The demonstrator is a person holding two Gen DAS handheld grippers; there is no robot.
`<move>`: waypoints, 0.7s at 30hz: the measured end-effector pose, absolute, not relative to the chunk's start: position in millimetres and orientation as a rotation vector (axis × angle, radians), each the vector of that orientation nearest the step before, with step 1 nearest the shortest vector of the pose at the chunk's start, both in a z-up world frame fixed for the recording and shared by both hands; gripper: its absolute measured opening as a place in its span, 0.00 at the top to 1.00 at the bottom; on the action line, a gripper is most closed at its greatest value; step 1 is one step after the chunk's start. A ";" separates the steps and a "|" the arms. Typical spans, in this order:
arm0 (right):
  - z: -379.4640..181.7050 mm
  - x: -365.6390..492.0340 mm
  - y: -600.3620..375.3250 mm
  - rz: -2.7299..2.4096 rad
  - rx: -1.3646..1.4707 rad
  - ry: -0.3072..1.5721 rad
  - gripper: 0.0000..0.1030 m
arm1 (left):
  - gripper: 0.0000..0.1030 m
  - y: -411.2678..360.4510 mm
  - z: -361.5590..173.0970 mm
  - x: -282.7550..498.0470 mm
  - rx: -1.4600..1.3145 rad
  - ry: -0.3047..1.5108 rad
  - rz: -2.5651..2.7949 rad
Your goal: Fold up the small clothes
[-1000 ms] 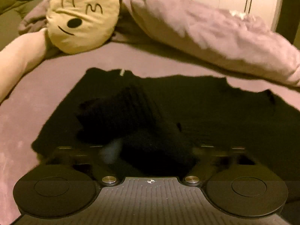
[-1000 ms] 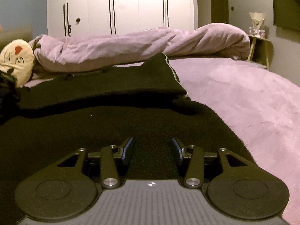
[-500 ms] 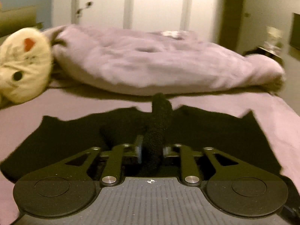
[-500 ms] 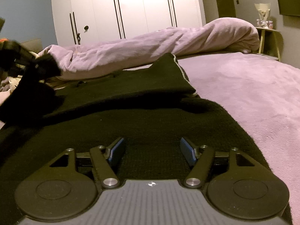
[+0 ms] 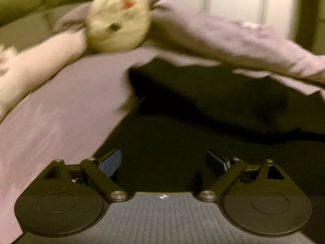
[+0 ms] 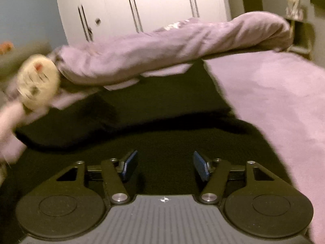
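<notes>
Lying flat on your bed point(image 5: 61, 111): black garment point(image 5: 203, 142).
Left claw point(image 5: 164, 160): jaws just opened wide, nothing between them; garment directly beneath, its edge by your left pad.
Right claw point(image 6: 164, 164): just narrowed, partly open, empty, above garment.
</notes>
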State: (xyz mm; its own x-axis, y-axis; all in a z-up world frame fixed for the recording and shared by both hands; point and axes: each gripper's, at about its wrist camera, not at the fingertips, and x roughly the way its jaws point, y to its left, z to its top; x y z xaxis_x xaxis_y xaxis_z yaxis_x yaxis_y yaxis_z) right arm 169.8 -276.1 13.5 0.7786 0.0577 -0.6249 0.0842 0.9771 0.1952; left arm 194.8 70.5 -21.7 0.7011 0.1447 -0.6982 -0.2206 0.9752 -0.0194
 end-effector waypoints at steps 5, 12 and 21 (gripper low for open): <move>2.5 217.1 -237.3 0.153 0.447 0.791 0.54 | 0.07 88.5 -36.1 175.6 -0.153 0.779 0.216; -33.5 276.1 -217.2 0.098 0.717 0.862 0.75 | 0.06 93.8 -40.5 168.7 -0.164 0.775 0.179; -10.5 284.0 -208.4 0.133 0.647 0.754 0.91 | 0.06 102.4 -35.8 163.0 -0.229 0.771 0.169</move>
